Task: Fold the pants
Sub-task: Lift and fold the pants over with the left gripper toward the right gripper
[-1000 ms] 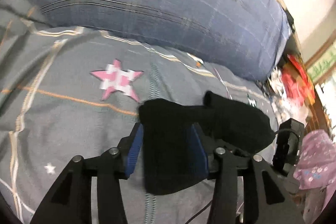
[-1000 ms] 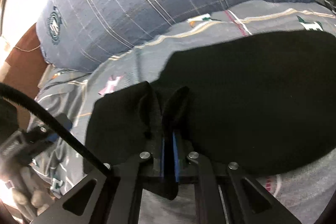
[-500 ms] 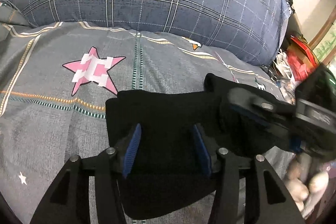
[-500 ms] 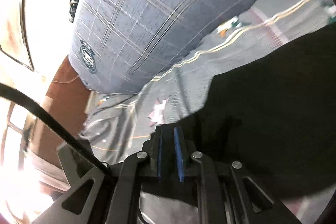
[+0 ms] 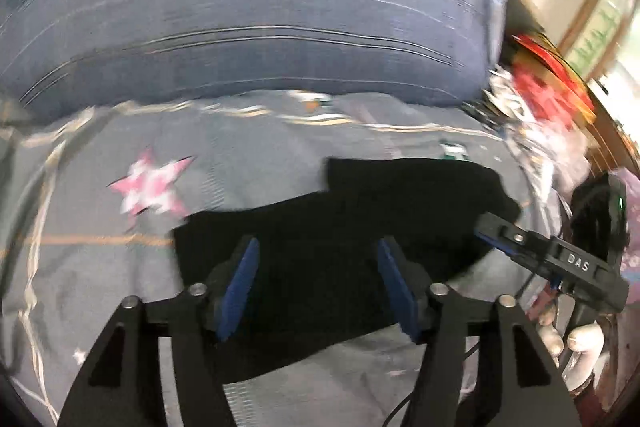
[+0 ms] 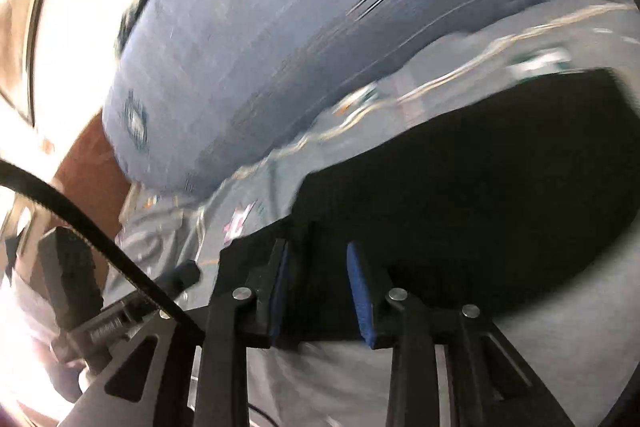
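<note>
**Both grippers released over the folded pants**

From my seat, the bed fills both views: a grey bedspread (image 5: 248,163) with a pink star (image 5: 154,183), and a big blue plaid pillow (image 5: 256,27) behind. The black pants (image 5: 360,227) lie on the bedspread as a compact dark bundle, in front of the pillow and just right of the star. My left gripper (image 5: 318,287) is spread wide above the near edge of the cloth, pinching nothing. My right gripper (image 6: 318,291) is also parted, empty, over the same bundle. Both views are motion-blurred. My worry: a pad dragging across loose fabric as I pull away could flip a layer open and undo the fold.
</note>
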`<action>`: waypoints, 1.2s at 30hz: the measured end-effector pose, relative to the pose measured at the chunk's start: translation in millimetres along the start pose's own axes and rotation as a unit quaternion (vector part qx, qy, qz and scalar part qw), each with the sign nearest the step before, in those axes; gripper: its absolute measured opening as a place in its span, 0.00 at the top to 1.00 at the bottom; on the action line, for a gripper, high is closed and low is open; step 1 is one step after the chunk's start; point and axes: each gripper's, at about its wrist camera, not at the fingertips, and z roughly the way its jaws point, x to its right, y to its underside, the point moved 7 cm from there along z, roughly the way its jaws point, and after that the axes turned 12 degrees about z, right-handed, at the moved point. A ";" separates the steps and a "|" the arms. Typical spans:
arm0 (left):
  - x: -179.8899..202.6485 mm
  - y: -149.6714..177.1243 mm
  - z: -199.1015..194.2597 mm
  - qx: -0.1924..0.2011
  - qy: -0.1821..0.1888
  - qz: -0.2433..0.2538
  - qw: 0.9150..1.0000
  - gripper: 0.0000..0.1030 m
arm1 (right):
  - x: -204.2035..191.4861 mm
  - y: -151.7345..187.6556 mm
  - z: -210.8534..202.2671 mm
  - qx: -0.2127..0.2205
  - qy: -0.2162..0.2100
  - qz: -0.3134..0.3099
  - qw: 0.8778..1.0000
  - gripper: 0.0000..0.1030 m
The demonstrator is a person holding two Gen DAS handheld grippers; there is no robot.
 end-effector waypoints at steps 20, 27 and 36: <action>242.0 -106.5 198.2 -0.135 0.122 0.188 0.965 0.38 | 164.6 -57.6 -81.2 0.094 0.075 0.152 0.981 0.47; 282.6 -91.9 249.4 -0.169 0.091 0.318 0.928 0.30 | 162.4 -64.2 -68.8 0.102 0.076 0.130 0.983 0.40; 274.5 -104.8 193.8 -0.122 0.121 0.292 0.941 0.88 | 138.2 -61.2 -75.1 0.099 0.019 0.118 0.988 0.83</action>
